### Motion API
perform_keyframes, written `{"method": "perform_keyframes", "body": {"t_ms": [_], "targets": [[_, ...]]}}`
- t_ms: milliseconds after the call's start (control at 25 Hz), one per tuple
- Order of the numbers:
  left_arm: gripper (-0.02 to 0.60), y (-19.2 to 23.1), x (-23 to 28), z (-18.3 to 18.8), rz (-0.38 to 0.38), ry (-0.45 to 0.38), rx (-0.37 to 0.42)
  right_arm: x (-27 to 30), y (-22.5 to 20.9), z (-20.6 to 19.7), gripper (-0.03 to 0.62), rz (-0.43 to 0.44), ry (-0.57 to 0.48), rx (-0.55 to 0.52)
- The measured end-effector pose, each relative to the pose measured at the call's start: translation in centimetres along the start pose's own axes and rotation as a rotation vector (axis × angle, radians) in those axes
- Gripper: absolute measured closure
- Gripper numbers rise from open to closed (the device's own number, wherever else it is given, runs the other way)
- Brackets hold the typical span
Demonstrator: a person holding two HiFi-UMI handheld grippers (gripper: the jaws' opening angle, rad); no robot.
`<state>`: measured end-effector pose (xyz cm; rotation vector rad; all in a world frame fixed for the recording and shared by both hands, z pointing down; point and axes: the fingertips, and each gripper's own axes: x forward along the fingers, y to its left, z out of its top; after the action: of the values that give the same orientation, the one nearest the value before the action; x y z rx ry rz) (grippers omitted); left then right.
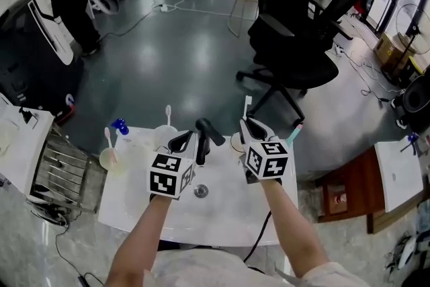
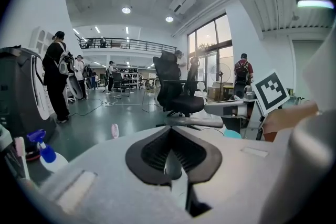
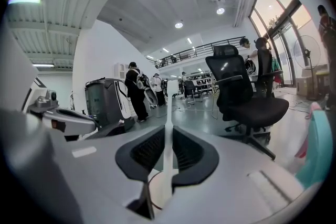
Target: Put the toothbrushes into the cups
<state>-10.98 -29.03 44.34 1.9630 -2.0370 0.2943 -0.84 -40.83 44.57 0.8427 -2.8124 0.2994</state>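
Head view: at frame centre the right gripper (image 1: 254, 128) pinches a white toothbrush (image 1: 246, 107) upright beside a cup (image 1: 235, 142), the left gripper (image 1: 183, 140) waiting with its jaws pressed together; insertion appears in hand, requiring the handle lowered into that cup, then released.

Three cups (image 1: 107, 161) (image 1: 161, 138) (image 1: 236, 142), four toothbrushes (image 1: 107, 138) (image 1: 168, 112) (image 1: 246, 105) (image 1: 295, 133) — one teal; one blue spray bottle (image 1: 121, 126), one black faucet (image 1: 203, 139), two grippers (image 1: 183, 140) (image 1: 250, 124).
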Motion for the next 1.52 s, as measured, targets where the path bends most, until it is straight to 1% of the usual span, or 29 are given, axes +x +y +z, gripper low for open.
{"method": "perform_keyframes", "body": {"t_ms": [320,440,680,880,1320,1520], "targets": [[0.577,0.3,-0.9,-0.8,0.049,0.013,-0.005,0.1,-0.2,-3.0,0.546,0.011,0.055,0.011],[0.578,0.1,-0.9,-1.3,0.056,0.021,-0.012,-0.1,-0.3,-3.9,0.546,0.009,0.068,0.013],[0.578,-0.2,-1.1,-1.9,0.066,0.035,-0.008,-0.6,-0.3,-5.2,0.55,0.012,0.107,-0.02],[0.578,-0.8,-1.1,-2.4,0.059,0.042,-0.01,-0.7,-0.4,-6.7,0.556,0.007,0.141,-0.032],[0.578,-1.3,-1.1,-2.8,0.053,0.051,-0.014,-0.9,-0.4,-7.3,0.553,0.009,0.153,-0.04],[0.578,-1.5,-1.1,-2.9,0.05,0.054,-0.015,-1.0,-0.7,-7.4,0.551,-0.007,0.155,-0.026]]}}
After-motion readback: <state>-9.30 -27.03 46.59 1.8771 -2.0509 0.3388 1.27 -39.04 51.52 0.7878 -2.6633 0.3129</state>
